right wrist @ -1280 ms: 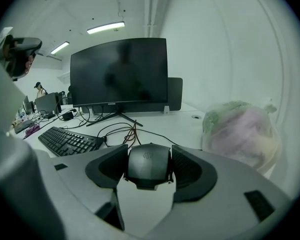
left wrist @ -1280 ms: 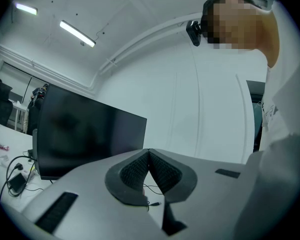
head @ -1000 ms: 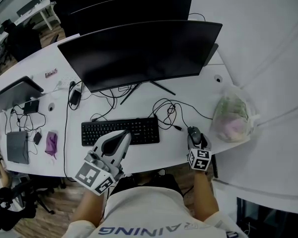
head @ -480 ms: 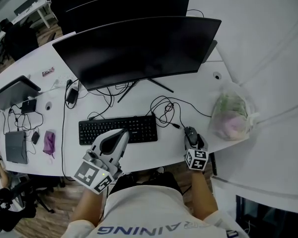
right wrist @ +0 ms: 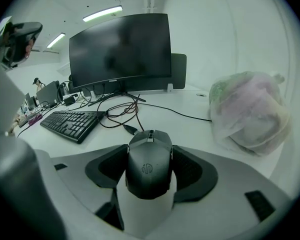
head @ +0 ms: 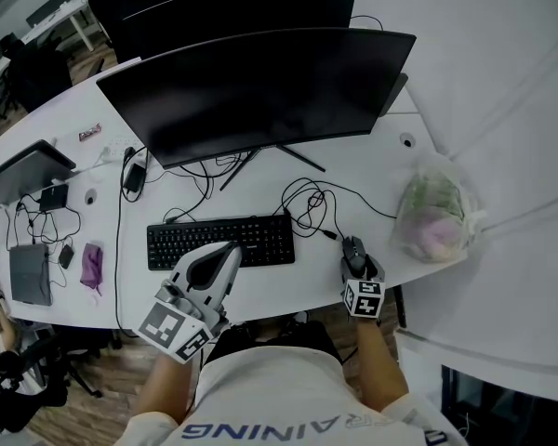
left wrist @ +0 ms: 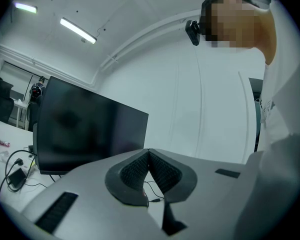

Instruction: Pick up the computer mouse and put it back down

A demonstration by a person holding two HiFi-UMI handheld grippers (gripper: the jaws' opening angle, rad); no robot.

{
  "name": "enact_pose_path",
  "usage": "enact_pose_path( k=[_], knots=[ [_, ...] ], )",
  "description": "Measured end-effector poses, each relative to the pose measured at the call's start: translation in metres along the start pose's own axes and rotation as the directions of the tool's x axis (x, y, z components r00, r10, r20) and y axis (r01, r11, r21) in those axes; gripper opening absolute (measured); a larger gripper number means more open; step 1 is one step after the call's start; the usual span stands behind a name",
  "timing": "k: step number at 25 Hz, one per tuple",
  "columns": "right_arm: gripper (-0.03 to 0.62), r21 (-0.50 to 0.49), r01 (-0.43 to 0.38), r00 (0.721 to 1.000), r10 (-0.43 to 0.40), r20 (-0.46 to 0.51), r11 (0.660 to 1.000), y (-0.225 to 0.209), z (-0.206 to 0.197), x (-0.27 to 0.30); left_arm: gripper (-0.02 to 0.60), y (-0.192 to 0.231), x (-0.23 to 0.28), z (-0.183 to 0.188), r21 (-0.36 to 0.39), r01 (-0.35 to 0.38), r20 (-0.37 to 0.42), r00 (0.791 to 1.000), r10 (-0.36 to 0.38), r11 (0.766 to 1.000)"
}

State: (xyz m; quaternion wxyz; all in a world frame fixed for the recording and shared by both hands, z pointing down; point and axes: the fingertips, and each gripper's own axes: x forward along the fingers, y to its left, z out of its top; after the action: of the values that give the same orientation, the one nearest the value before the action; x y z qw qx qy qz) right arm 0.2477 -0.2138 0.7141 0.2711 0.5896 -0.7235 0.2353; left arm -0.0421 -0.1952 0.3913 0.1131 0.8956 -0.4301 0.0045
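Observation:
A black computer mouse (right wrist: 149, 164) sits between the pads of my right gripper (right wrist: 150, 151), which press on both its sides. In the head view the mouse (head: 354, 247) and right gripper (head: 355, 255) are low over the white desk (head: 372, 170) near its front edge, right of the keyboard (head: 221, 241). Whether the mouse touches the desk I cannot tell. My left gripper (head: 234, 249) hovers over the keyboard's near edge with its pads (left wrist: 162, 171) pressed together and nothing between them.
A curved black monitor (head: 260, 91) stands behind the keyboard (right wrist: 72, 121). Tangled cables (head: 312, 207) lie just beyond the mouse. A filled plastic bag (head: 434, 214) sits to its right. Small devices and a laptop lie at the far left.
My right gripper has sunk a little towards the desk with the mouse in it. The left gripper has stayed where it was.

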Motion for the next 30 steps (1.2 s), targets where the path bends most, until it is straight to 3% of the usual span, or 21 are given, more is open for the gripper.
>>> enact_pose_path(
  k=[15,23,30],
  knots=[
    [0.290,-0.043,0.003,0.996,-0.007,-0.090,0.999,0.000,-0.012,0.003,0.008,0.003,-0.006,0.000,-0.002,0.008,0.003,1.000,-0.008,1.000],
    [0.290,-0.043,0.034,0.995,-0.030,0.092,0.999,0.000,0.060,-0.043,0.008,0.000,-0.010,0.006,0.000,0.047,0.029,0.998,-0.047,0.999],
    [0.285,-0.019,0.023,0.966,-0.017,0.258,1.000,0.015,0.123,-0.100,0.008,-0.007,-0.010,0.012,0.010,0.097,0.043,0.994,-0.098,0.995]
  ],
)
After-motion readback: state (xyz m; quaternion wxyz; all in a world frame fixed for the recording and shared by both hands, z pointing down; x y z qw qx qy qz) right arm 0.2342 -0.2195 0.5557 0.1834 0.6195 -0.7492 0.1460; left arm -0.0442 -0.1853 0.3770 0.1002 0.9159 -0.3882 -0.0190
